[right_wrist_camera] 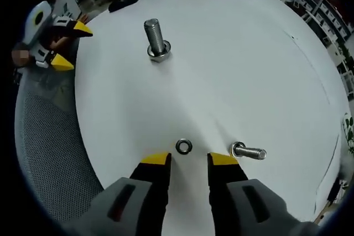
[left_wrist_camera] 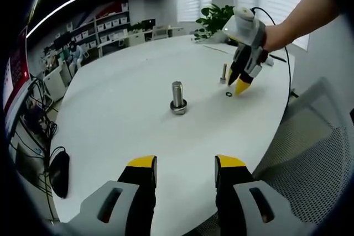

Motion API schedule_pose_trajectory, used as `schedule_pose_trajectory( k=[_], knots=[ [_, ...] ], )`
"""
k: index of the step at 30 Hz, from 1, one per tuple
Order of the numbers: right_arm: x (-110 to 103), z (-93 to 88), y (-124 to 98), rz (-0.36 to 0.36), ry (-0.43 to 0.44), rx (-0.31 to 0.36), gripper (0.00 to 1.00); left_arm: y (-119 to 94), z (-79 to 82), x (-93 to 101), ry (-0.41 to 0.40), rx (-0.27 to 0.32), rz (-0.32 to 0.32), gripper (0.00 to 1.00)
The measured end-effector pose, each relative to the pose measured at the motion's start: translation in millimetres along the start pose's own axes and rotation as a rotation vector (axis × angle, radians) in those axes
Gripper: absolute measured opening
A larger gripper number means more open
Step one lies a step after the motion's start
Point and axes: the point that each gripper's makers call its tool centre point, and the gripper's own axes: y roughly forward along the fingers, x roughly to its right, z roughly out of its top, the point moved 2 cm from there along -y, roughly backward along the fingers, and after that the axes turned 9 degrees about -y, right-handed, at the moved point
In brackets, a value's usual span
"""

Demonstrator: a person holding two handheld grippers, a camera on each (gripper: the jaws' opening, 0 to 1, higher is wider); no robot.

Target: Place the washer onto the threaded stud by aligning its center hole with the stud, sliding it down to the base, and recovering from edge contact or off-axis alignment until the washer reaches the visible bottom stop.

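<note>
White round table point(right_wrist_camera: 232, 53) holds 1 upright threaded stud point(right_wrist_camera: 155, 38) w/ a nut at its base, near the middle. Washer point(right_wrist_camera: 183, 146) lies flat on the table, well apart from the stud, just ahead of the right gripper point(right_wrist_camera: 188, 161); its yellow-tipped jaws are parted w/ nothing between them, tips low by the washer. A 2nd bolt point(right_wrist_camera: 249, 151) lies on its side just beside the washer. Left gripper point(left_wrist_camera: 184, 163) sits at the table edge, jaws wide apart, empty. Mesh chair point(left_wrist_camera: 315, 158) beside the table.

one washer point(right_wrist_camera: 183, 146), one upright threaded stud point(right_wrist_camera: 156, 40), one smaller bolt point(right_wrist_camera: 249, 151), two grippers, one round table point(right_wrist_camera: 232, 53)
</note>
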Motion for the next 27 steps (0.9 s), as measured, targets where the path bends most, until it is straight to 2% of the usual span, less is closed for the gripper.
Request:
schedule_pose_trajectory(
  k=[6,13,19,22,25,27],
  knots=[
    [1.1,4.4,4.3,0.009,0.0,0.009,0.27,-0.1,-0.7,-0.7,-0.002,-0.002,0.003,0.4],
    [-2.4,0.1,8.3,0.014,-0.033,-0.023,0.26,0.0,-0.2,-1.0,-0.003,0.0,0.005,0.4],
    [-2.7,1.9,8.0,0.019,-0.062,0.014,0.25,0.1,-0.5,-0.6,-0.001,-0.003,0.003,0.4],
    [1.4,3.0,9.2,0.027,-0.054,-0.012,0.22,-0.1,0.0,-0.7,-0.002,0.001,0.004,0.4],
    [-0.2,4.9,9.2,0.03,-0.086,-0.05,0.2,-0.2,0.1,-1.3,-0.004,0.001,0.006,0.4],
    [1.5,5.5,10.6,0.019,-0.062,-0.064,0.17,-0.5,0.7,-1.8,-0.008,0.006,0.008,0.4]
  ],
)
